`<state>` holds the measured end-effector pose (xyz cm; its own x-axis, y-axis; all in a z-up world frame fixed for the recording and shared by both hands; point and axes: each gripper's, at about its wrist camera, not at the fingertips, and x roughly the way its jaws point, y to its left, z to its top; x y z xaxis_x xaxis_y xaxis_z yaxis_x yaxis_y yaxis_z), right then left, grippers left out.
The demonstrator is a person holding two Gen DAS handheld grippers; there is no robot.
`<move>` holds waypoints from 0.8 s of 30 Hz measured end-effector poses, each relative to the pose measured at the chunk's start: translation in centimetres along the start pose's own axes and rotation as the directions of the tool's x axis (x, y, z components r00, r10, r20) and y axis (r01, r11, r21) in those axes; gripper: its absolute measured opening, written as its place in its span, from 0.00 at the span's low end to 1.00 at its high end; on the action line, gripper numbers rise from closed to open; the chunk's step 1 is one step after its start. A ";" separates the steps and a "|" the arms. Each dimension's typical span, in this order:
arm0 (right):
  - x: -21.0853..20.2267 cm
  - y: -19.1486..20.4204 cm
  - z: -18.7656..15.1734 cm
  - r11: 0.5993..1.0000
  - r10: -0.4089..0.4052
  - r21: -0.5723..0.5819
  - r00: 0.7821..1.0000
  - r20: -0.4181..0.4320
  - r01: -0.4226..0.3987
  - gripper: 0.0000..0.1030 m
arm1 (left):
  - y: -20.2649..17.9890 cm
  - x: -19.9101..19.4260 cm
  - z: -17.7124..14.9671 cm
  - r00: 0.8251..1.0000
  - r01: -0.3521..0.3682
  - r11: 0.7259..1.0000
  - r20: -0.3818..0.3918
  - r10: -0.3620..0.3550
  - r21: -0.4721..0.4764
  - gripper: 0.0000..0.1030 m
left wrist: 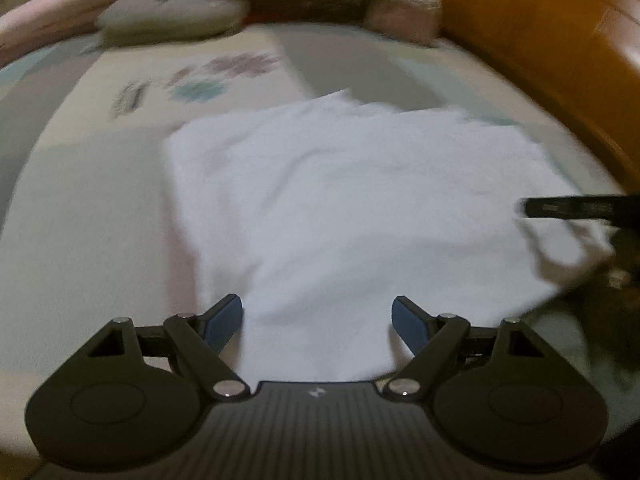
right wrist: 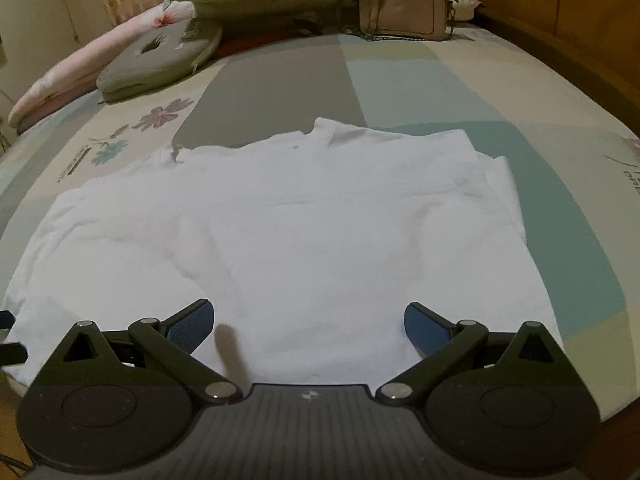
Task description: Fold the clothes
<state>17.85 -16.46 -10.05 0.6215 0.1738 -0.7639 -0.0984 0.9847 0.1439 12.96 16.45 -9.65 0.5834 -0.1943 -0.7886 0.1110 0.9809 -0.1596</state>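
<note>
**White shirt flat on the bed, both grippers hanging over its near edge with nothing in them**

So the white shirt [right wrist: 288, 220] is spread out on the bed [right wrist: 420, 92], partly folded, with a layered edge showing out past the right gripper's right finger. You can see the collar poking up at the far side, straight ahead of the right gripper [right wrist: 309, 322].

That right gripper has its jaws spread wide and released. Blue pads [right wrist: 191, 326] sit over the shirt's near hem, and nothing is pinched between them, just cloth lying flat underneath.

Same story with the left gripper [left wrist: 317, 318]: jaws wide apart, not clenching anything, shirt [left wrist: 340, 200] running ahead of it and under the gap between the fingers. This view is pretty blurry. Off to its right, a dark finger of the other gripper [left wrist: 568, 207] pokes in over the shirt's lifted, rumpled corner; can't tell if it touches the cloth.

Far ahead of the right gripper there's a beige handbag [right wrist: 404, 10], and ahead-left a grey cushion [right wrist: 160, 60] next to a pink floral pillow [right wrist: 80, 72]. A wooden bed frame [left wrist: 540, 40] curves around on the left gripper's right.
</note>
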 end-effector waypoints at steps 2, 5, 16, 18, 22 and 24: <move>0.1 0.3 -0.4 1.000 -0.015 -0.016 1.000 -0.013 0.014 1.00 | 0.8 -1.0 -0.1 0.999 0.029 0.999 0.020 -0.029 -0.040 0.79; -0.1 0.6 -1.0 0.999 -0.026 -0.039 1.000 -0.017 0.025 1.00 | 1.4 -2.4 0.0 0.996 0.018 0.999 0.085 -0.015 -0.043 0.79; -0.1 1.0 -1.2 0.998 -0.028 -0.064 0.999 -0.029 0.026 1.00 | -0.3 -2.6 -1.2 0.970 0.219 0.974 0.125 -0.210 -0.061 0.82; 0.1 1.3 -1.2 0.997 -0.040 -0.074 0.999 -0.031 0.038 1.00 | -1.2 -2.6 -1.2 0.971 0.213 0.977 0.113 -0.211 -0.013 0.84; 0.2 1.4 -1.2 0.996 -0.049 -0.080 0.998 -0.034 0.046 1.00 | -0.1 -2.0 -1.6 0.987 0.150 0.988 0.058 -0.148 -0.041 0.84; 0.1 1.4 -1.2 0.996 -0.048 -0.075 0.998 -0.036 0.045 1.00 | 1.3 -1.8 -2.1 0.995 0.098 0.991 0.027 -0.096 -0.086 0.83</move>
<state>16.86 -15.04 -10.68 0.5971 0.1264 -0.7922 -0.1279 0.9899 0.0616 10.39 18.10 -9.67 0.5915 -0.2871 -0.7534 0.0976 0.9531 -0.2866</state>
